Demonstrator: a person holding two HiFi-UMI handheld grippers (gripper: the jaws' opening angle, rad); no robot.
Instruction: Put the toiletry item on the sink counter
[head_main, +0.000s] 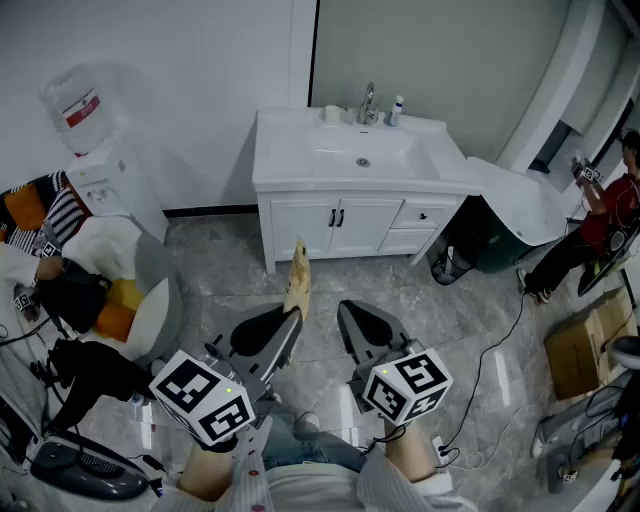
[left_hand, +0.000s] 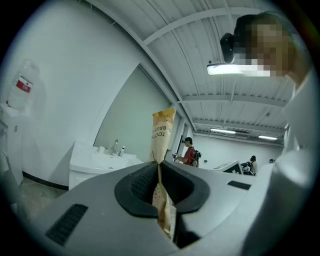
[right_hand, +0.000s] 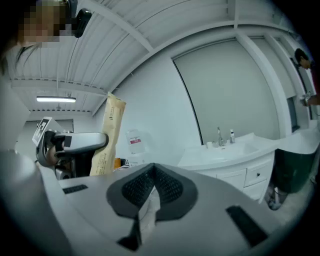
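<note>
Under the two marker cubes at 6 o'clock in the head view, the person's forearms and lap are cut off by the frame edge. The lower end of the tan paper toothbrush packet (left_hand: 163, 134) is swallowed by the jaws of the left gripper (left_hand: 159, 165), so only its upper length shows. In the right gripper view a pale sliver sits in the slot beneath the pads, and I cannot tell what it is.

The packet is long, flat and narrow, with dark print running lengthwise (the letters "TOOTH BRUS" read down its face). It stands nearly upright, leaning slightly toward 1 o'clock. The left gripper's jaws are pressed together on it, with the paper pinched in the seam between the dark ribbed pads. It is held in the air over the floor, well apart from the counter.

The right gripper (right_hand: 154, 169) has its jaws closed tip to tip, with nothing that can be made out gripped at the tips.

At 12 o'clock in the head view stands a white vanity with a white sink counter (head_main: 285, 165), bearing a chrome tap (head_main: 368, 102), a small white bottle (head_main: 397, 109) and a white cup (head_main: 332, 114). The grey marbled tile floor (head_main: 470, 320) spreads below. A white water dispenser (head_main: 90, 150) stands at 10 o'clock, and a person in red (head_main: 600, 215) at 3 o'clock.
</note>
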